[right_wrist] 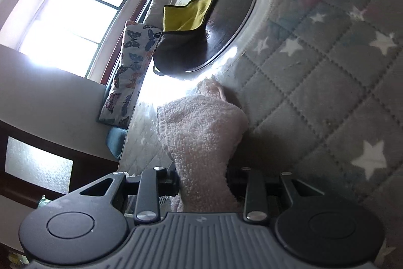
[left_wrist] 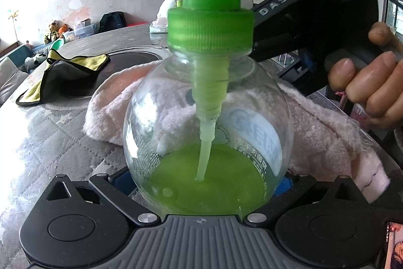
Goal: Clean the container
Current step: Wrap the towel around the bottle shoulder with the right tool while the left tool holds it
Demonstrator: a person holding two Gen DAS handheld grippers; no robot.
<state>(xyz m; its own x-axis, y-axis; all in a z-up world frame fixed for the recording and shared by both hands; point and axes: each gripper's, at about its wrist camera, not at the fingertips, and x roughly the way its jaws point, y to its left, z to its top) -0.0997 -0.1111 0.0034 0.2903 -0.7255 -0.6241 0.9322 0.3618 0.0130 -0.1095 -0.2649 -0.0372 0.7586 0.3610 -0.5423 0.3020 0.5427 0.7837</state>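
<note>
A round clear pump bottle (left_wrist: pixel 206 122) with a green cap (left_wrist: pixel 210 28) and green liquid in its base stands upright between my left gripper's blue pads. My left gripper (left_wrist: pixel 204 180) is shut on the bottle. My right gripper (right_wrist: pixel 202 183) is shut on a pink fluffy towel (right_wrist: pixel 201 132). In the left wrist view the towel (left_wrist: pixel 325 132) lies behind and around the bottle, and the right gripper's black body (left_wrist: pixel 314 24) sits up right of the cap, held by a hand (left_wrist: pixel 372 82).
A grey and yellow cloth (left_wrist: pixel 63 75) lies on a dark round inset (right_wrist: pixel 231 24) in the quilted star-patterned table cover (right_wrist: pixel 327 92). Stuffed toys, bins and a bag stand at the far edge. A butterfly cushion (right_wrist: pixel 128 72) lies beyond the table.
</note>
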